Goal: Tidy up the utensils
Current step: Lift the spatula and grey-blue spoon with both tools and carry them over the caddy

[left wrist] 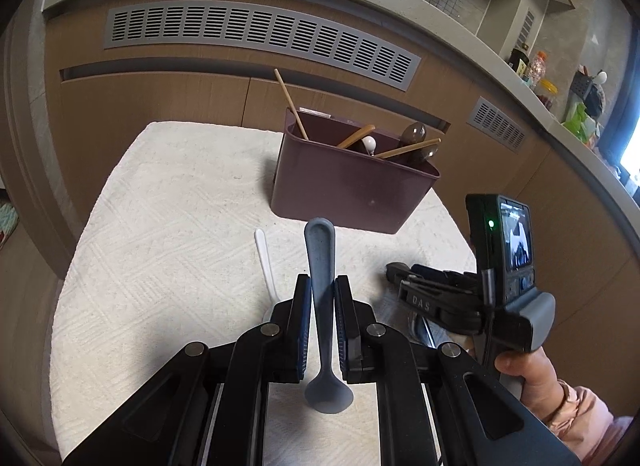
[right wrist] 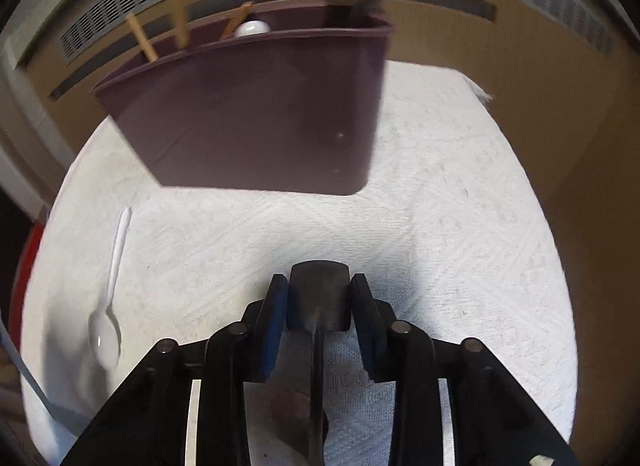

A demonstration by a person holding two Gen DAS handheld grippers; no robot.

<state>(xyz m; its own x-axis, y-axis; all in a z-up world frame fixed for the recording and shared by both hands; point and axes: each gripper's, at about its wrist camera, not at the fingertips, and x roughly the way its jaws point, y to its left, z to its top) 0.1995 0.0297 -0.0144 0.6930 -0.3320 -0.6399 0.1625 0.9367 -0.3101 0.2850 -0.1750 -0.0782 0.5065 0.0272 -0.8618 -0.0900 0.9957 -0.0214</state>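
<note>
Left tool (left wrist: 323, 294) clenched on a grey spoon (left wrist: 320, 262); right tool (right wrist: 319, 294) grips a dark utensil (right wrist: 319, 298) — maroon bin (right wrist: 256, 113) at twelve o'clock, white spoon (right wrist: 109, 298) at nine.

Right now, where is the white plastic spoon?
The white plastic spoon lies flat on the white towel, at the left in the right wrist view, in front of the maroon bin, not held.
</note>
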